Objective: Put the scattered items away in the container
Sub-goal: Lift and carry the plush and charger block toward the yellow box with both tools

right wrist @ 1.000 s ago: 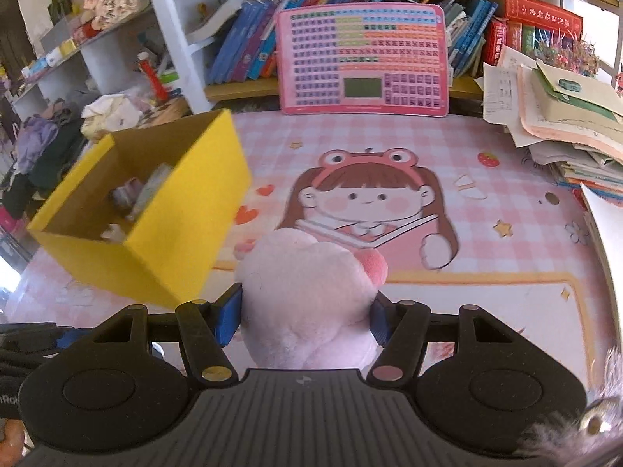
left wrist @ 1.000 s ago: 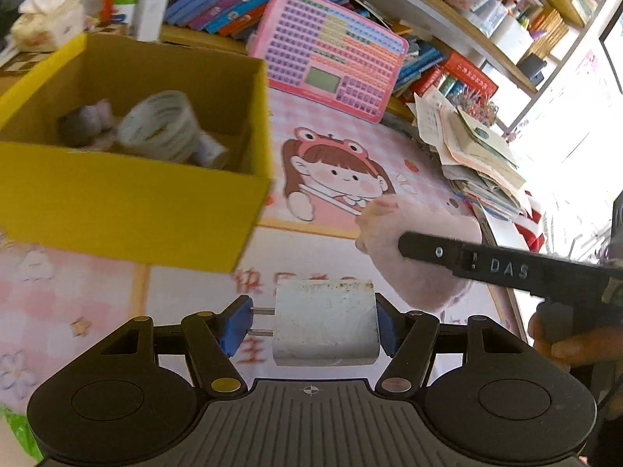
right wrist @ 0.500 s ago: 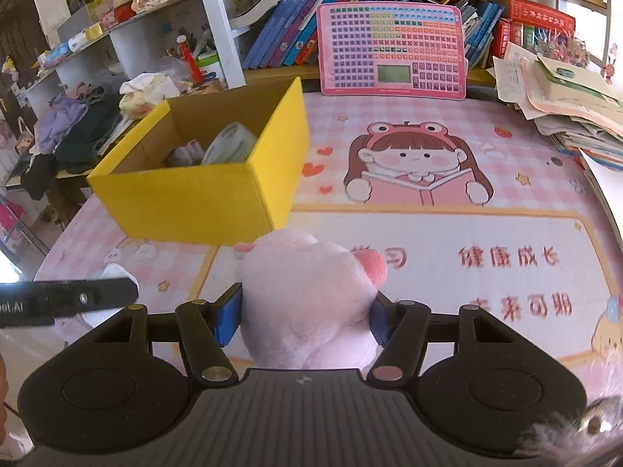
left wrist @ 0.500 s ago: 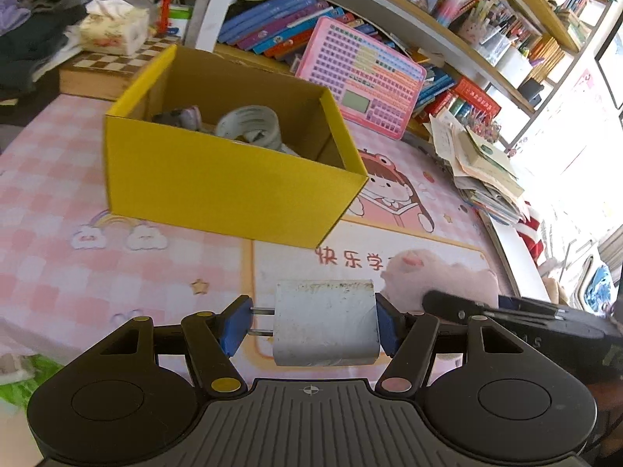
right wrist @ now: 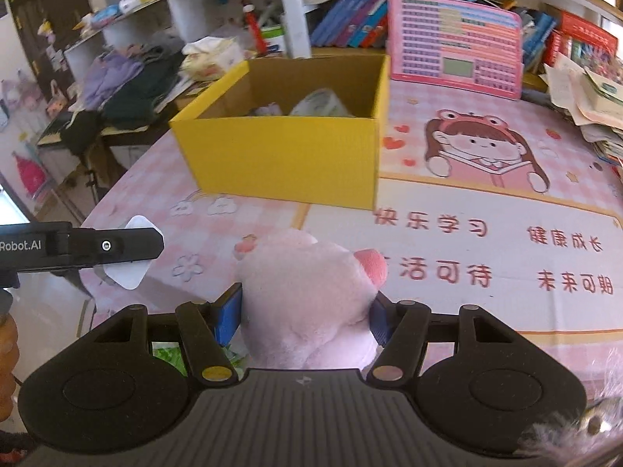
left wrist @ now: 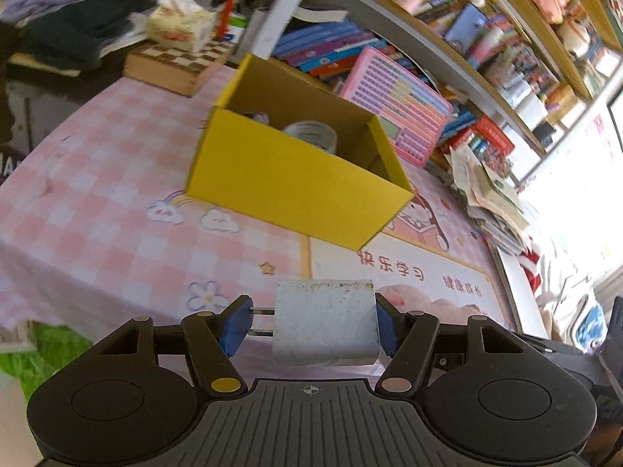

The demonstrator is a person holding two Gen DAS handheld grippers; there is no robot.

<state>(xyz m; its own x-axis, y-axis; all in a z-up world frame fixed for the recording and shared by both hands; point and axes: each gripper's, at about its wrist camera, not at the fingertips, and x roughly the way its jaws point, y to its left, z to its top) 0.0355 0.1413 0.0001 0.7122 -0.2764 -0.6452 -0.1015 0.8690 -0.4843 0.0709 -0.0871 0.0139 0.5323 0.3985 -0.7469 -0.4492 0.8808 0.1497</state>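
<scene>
Both grippers have backed away from the yellow cardboard box (left wrist: 296,190), now at 12 o'clock; left gripper (left wrist: 307,325) clamps the white plug-in charger (left wrist: 325,323), right gripper (right wrist: 303,317) clamps the pink plush toy (right wrist: 307,295).

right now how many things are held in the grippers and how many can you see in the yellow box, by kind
held, plug adapter: 1, in the left gripper
held, pink plush: 1, in the right gripper
in the box, tape roll: 1
in the box, small pale item, too hidden to name: 1
total: 4
</scene>
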